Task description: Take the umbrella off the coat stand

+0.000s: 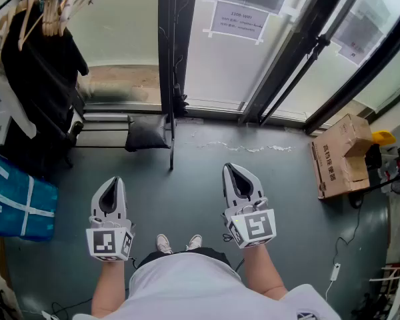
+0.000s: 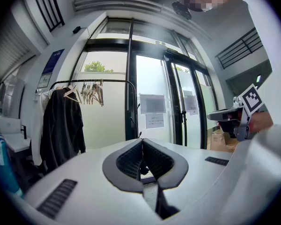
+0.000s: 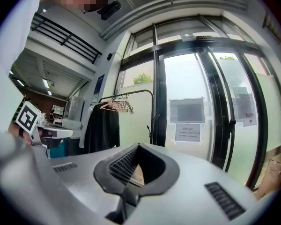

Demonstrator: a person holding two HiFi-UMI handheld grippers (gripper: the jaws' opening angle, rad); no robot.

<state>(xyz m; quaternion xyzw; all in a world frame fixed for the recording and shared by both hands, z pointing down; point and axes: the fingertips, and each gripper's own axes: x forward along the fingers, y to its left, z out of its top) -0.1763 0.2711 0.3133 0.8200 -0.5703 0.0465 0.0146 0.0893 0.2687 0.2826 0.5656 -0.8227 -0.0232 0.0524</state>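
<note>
Standing short of the coat stand (image 2: 107, 80), with left gripper (image 1: 114, 181) and right gripper (image 1: 230, 170) level, jaws clenched on nothing.
Kept shut and side by side, likely because well apart from the stand, up left with its black coat (image 1: 37, 92) and hangers (image 1: 53, 9). Hard to place the umbrella (perhaps the slim dark shape (image 1: 180, 104) low by the stand's post): too small to tell.

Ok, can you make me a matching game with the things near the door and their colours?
Things:
1. coat hanging on the rack
2. cardboard box on the floor
3. bag at the left
4. notice on the glass door

Colours:
A. blue
B. white
C. black
D. brown

Pairs: 1-C, 2-D, 3-A, 4-B
</note>
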